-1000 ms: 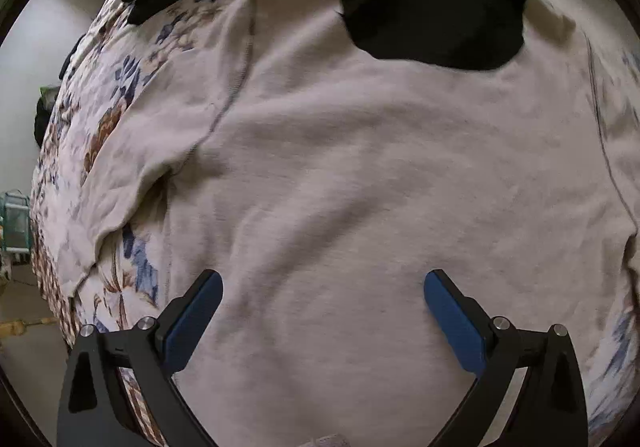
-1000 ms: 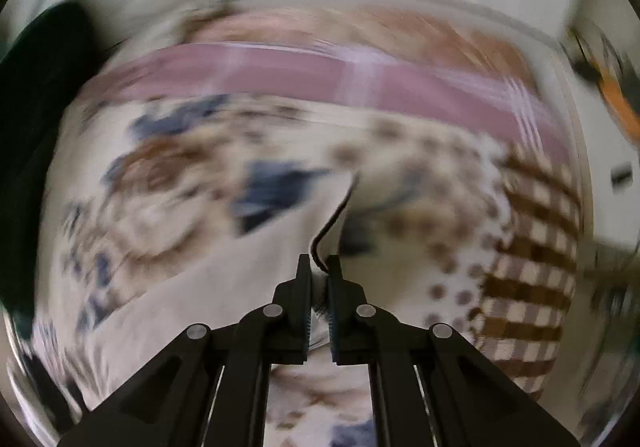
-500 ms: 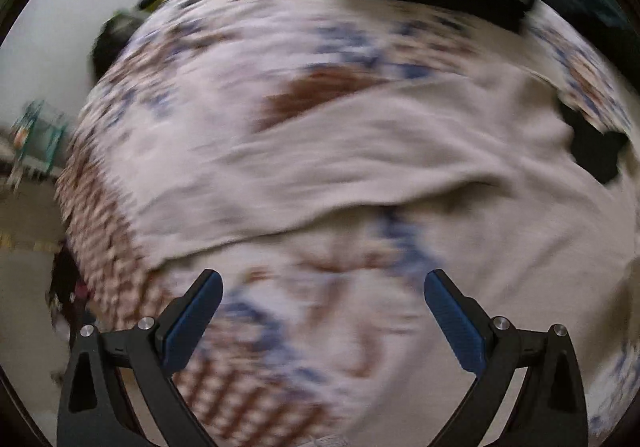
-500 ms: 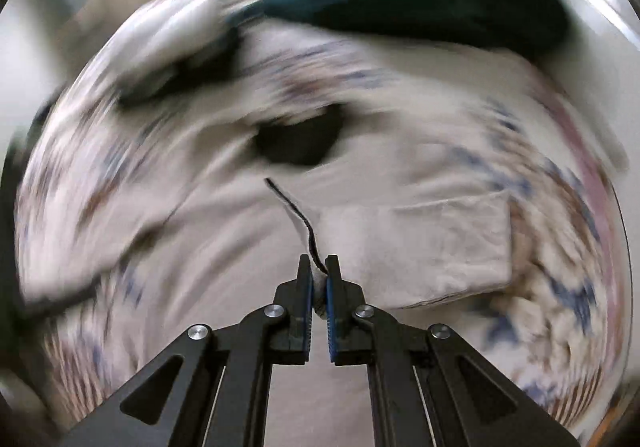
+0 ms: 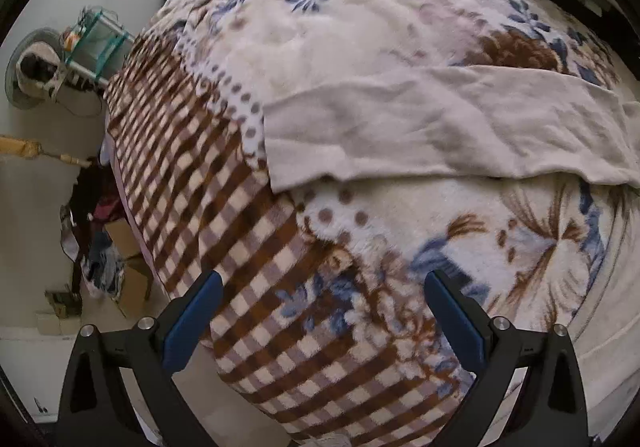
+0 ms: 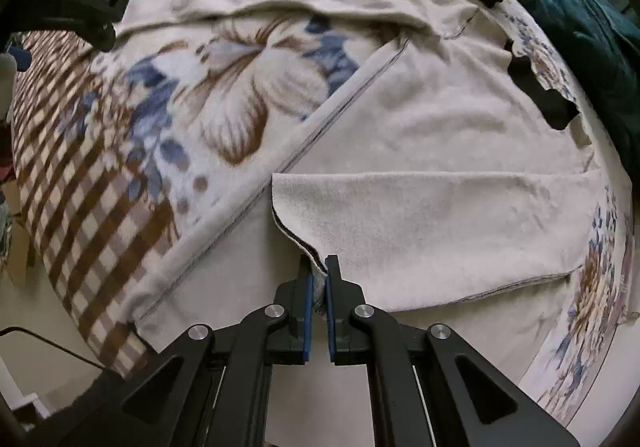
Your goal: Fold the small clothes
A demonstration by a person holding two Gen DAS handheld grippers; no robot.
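Floral blanket under beige garment; teal cloth beyond.

Floral blanket covers the bed (pale floor beside).

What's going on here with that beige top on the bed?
A person is folding a beige long-sleeved knit top spread on a floral and checked fleece blanket. The right gripper is shut on the cuff of one sleeve, which lies folded across the body of the top. The left gripper is open, holding nothing, above the blanket near the other sleeve, which lies flat.
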